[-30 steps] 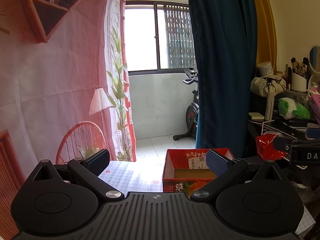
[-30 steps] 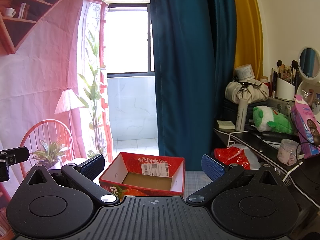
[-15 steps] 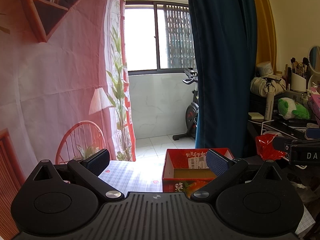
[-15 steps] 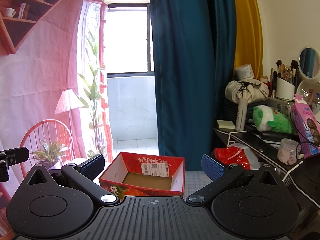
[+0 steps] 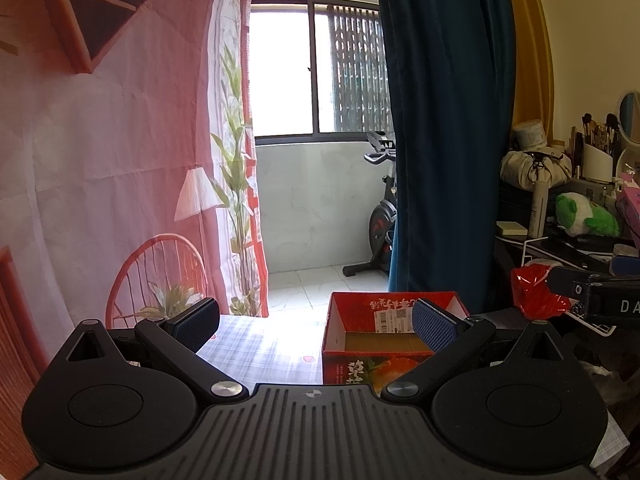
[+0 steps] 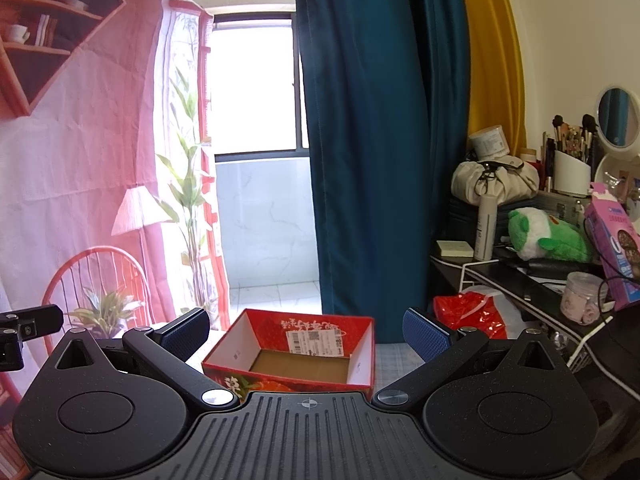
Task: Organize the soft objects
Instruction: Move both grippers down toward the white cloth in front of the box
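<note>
An open red cardboard box [image 5: 394, 334] [image 6: 298, 356] sits on a checked tablecloth [image 5: 264, 350]; only its bare brown floor shows inside. A green and white plush toy [image 6: 548, 234] [image 5: 584, 216] lies on the dark desk at the right. My left gripper [image 5: 316, 322] is open and empty, held above the table, with the box behind its right finger. My right gripper [image 6: 306, 330] is open and empty, with the box between its fingers and beyond them. The right gripper's tip also shows in the left wrist view [image 5: 592, 296].
A red plastic bag [image 6: 470, 314] [image 5: 536, 292] hangs off the desk's near corner. The desk [image 6: 520, 276] holds a beige pouch [image 6: 494, 182], a spray bottle [image 6: 486, 226], a brush holder [image 6: 570, 176], a mirror and a purple carton [image 6: 612, 246]. A blue curtain [image 6: 380, 140] hangs behind the box.
</note>
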